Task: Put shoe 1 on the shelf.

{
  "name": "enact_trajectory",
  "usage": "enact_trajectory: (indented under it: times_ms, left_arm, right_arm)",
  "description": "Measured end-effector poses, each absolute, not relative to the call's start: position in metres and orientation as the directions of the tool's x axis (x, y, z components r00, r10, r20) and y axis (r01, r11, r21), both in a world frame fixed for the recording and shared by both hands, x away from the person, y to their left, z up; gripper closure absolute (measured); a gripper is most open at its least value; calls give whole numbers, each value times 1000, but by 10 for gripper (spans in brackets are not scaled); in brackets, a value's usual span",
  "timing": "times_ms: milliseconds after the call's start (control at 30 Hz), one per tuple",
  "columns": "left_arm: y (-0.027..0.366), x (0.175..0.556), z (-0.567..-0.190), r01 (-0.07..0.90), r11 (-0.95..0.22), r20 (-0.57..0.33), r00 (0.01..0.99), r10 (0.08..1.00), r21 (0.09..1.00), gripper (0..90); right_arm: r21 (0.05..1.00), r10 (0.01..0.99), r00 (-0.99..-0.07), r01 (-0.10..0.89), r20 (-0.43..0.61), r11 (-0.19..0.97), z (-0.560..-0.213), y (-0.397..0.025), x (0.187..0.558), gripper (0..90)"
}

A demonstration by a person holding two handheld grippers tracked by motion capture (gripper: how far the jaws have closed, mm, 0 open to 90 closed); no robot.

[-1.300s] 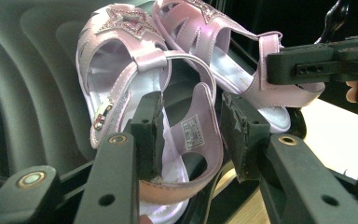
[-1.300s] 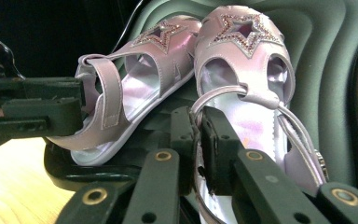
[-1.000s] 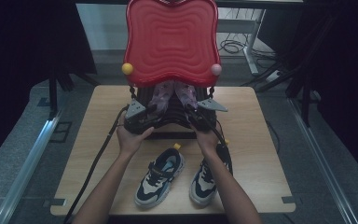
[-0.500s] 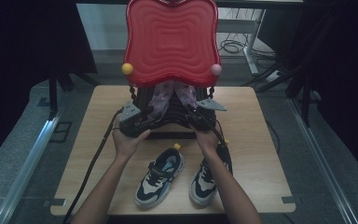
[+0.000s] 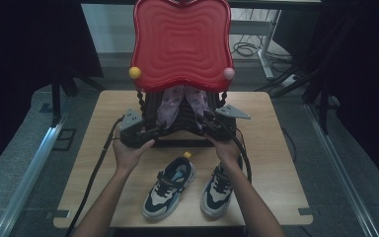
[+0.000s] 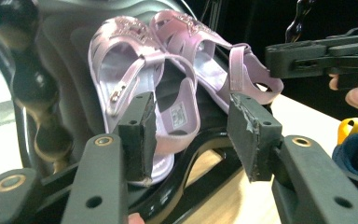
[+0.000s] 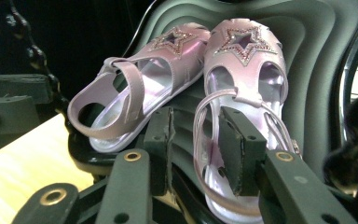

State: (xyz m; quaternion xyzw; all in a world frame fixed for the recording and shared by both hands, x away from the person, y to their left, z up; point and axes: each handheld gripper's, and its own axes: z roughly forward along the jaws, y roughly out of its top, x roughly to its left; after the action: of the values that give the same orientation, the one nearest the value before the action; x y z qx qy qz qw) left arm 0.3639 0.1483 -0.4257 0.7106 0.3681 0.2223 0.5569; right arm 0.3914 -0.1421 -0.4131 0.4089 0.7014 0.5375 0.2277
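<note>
A pair of pink star-decorated sandals sits on the sloped black shelf (image 5: pixel 177 129) of a rack. The left sandal (image 5: pixel 167 106) (image 6: pixel 121 70) and the right sandal (image 5: pixel 197 101) (image 7: pixel 247 70) lie side by side. My left gripper (image 5: pixel 153 131) (image 6: pixel 193 140) is open, its jaws on either side of the left sandal's heel end. My right gripper (image 5: pixel 207 123) (image 7: pixel 199 151) is open with a narrower gap, and the right sandal's thin heel strap (image 7: pixel 198 126) runs between its jaws.
A red wavy panel (image 5: pixel 180 44) tops the rack, with a yellow knob (image 5: pixel 134 72) and a pink knob (image 5: pixel 228 73). Two blue-and-grey sneakers (image 5: pixel 170 185) (image 5: pixel 222 185) stand on the wooden table (image 5: pixel 276 148) near its front edge. Cables trail off the table's left and right.
My left gripper has shifted slightly left and back toward the person. The right gripper has barely moved.
</note>
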Motion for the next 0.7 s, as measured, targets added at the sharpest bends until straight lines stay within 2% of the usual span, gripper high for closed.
enact_trajectory:
  times_ms: [367, 400, 433, 700]
  left_arm:
    - [162, 349, -436, 340, -118, -128, 620, 774, 933, 495]
    - [164, 345, -437, 347, -121, -130, 619, 775, 930, 488]
    - [165, 342, -438, 351, -127, -129, 621, 773, 928, 484]
    - [172, 324, -443, 375, -150, -133, 629, 766, 915, 441]
  right_arm:
    - [929, 785, -601, 356, 146, 99, -421, -155, 369, 598]
    - [923, 778, -607, 373, 164, 96, -423, -158, 361, 544]
    - [920, 776, -609, 379, 167, 100, -424, -159, 358, 530]
    - [912, 755, -633, 392, 172, 120, -431, -169, 334, 488]
